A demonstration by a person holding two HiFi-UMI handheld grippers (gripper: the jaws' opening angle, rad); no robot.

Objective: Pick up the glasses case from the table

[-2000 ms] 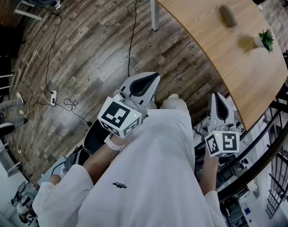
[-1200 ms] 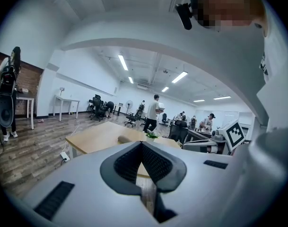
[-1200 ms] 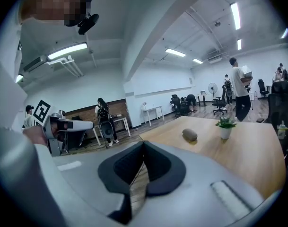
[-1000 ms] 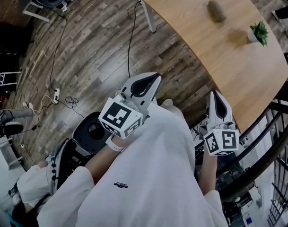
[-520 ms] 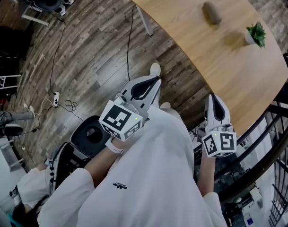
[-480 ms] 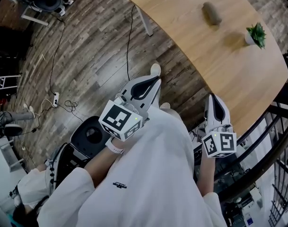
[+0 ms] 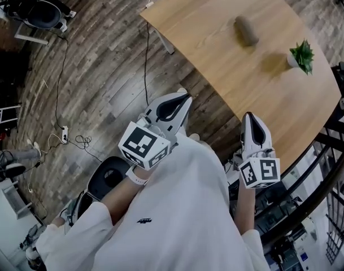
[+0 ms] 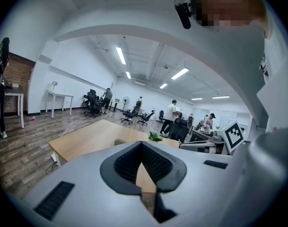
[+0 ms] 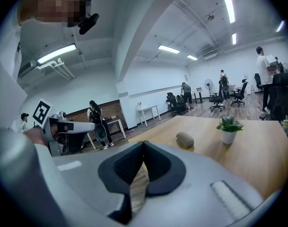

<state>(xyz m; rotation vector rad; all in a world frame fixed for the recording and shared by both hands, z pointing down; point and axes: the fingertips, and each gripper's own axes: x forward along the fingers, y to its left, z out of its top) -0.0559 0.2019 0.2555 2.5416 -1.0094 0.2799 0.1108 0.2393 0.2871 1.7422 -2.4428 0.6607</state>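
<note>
**Glasses case far ahead on the worktop; both jaws shut and empty.**

Head view: the glasses case point(image 7: 245, 31) lies well up the worktop point(image 7: 205, 21), its long axis running roughly away from the person, nearer the right gripper point(image 7: 248, 117) than the left gripper point(image 7: 184, 97). Left gripper view: jaws meet on nothing; the glasses case is probably the small bump just left of them. Right gripper view: jaws together, glasses case ahead and slightly right.

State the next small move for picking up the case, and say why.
Probably step closer to the table and reach the right gripper toward the case, opening its jaws. The case lies far across the top, near the plant; the gripper is shut, empty and well short of it.
</note>
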